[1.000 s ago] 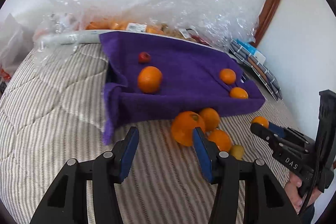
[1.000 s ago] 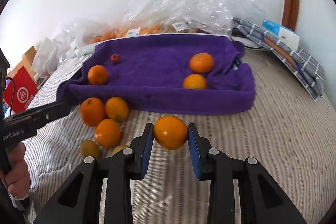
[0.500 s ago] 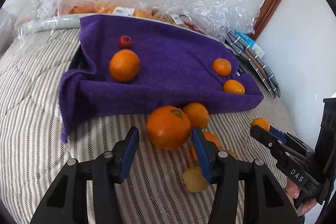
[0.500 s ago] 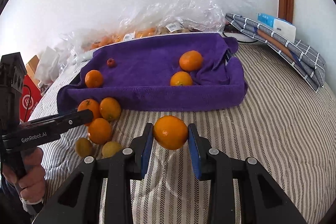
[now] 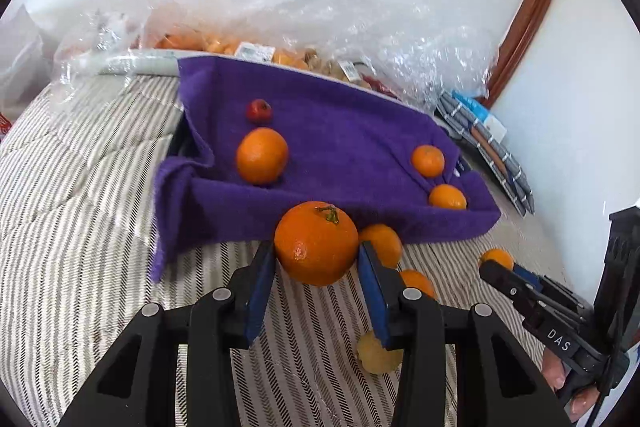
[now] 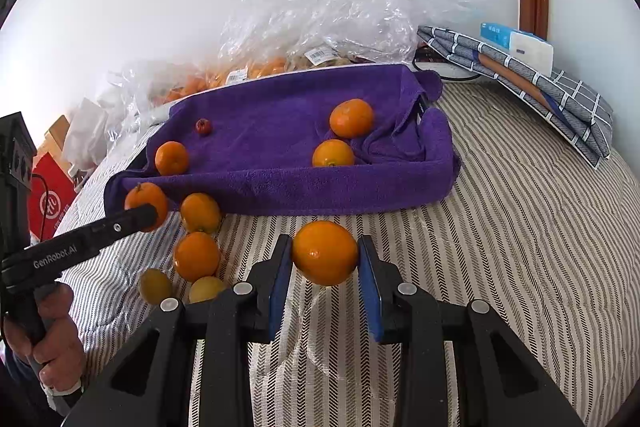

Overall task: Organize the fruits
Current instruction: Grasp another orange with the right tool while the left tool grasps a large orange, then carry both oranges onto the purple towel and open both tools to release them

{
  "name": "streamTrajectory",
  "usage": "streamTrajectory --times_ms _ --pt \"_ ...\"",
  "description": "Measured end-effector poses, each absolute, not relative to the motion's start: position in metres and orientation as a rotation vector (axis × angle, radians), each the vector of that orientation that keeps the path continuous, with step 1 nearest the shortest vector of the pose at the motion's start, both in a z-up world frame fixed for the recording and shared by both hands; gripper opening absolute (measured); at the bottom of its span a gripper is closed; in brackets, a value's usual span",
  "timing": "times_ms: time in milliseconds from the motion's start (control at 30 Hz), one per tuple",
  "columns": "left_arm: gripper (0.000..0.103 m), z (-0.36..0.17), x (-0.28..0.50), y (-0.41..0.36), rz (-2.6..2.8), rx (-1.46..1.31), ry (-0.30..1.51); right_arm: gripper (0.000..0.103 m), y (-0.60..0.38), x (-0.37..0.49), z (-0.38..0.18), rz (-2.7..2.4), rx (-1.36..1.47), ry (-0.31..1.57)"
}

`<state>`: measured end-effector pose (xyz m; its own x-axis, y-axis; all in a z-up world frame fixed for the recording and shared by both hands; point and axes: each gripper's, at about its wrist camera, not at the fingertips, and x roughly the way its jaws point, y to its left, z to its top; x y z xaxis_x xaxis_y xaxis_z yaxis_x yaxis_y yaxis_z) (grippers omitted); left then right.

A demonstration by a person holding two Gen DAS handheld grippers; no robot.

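Left wrist view: left hand-held gripper (image 5: 316, 267) at lower centre, jaws closing on a stemmed orange (image 5: 316, 243) that sits between the blue pads, touching both. The purple towel tray (image 5: 360, 227) lies straight ahead, just above it in frame. Right wrist view: right hand-held gripper (image 6: 325, 267) at lower centre, narrowly set, clamps a second orange (image 6: 325, 253); the tray is ahead, upper centre. Both hands are about equally near; loose fruit (image 6: 197, 255) stays on the bed (image 6: 520, 247) at left.

Bright, even daylight; sharp focus, fisheye-bent edges, dark corners.
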<state>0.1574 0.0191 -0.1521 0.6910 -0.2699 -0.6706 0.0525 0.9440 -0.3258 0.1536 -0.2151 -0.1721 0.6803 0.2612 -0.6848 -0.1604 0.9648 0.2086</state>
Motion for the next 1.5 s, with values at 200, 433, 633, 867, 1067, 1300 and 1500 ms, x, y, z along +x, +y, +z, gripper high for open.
streamTrajectory --times_ms 200,433,633,867,1067,1300,1500 --pt "0.040 -0.141 0.150 0.022 -0.170 -0.279 0.724 0.033 -0.219 0.152 -0.172 0.239 0.153 0.775" --pt "0.040 -0.132 0.153 0.025 -0.167 -0.275 0.737 0.033 -0.220 0.158 -0.161 0.225 0.116 0.774" --pt "0.040 -0.112 0.175 0.013 -0.166 -0.219 0.718 0.033 -0.229 0.186 -0.128 0.221 0.075 0.722" --pt "0.040 -0.120 0.215 -0.002 -0.162 -0.246 0.735 0.033 -0.237 0.237 -0.132 0.236 0.087 0.747" --pt "0.040 -0.141 0.226 -0.008 -0.176 -0.237 0.799 0.033 -0.246 0.250 -0.158 0.276 0.140 0.837" --pt "0.040 -0.148 0.230 -0.002 -0.150 -0.274 0.812 0.033 -0.245 0.255 -0.171 0.251 0.134 0.879" --pt "0.040 -0.150 0.232 -0.005 -0.135 -0.248 0.815 0.033 -0.243 0.256 -0.173 0.236 0.121 0.869"
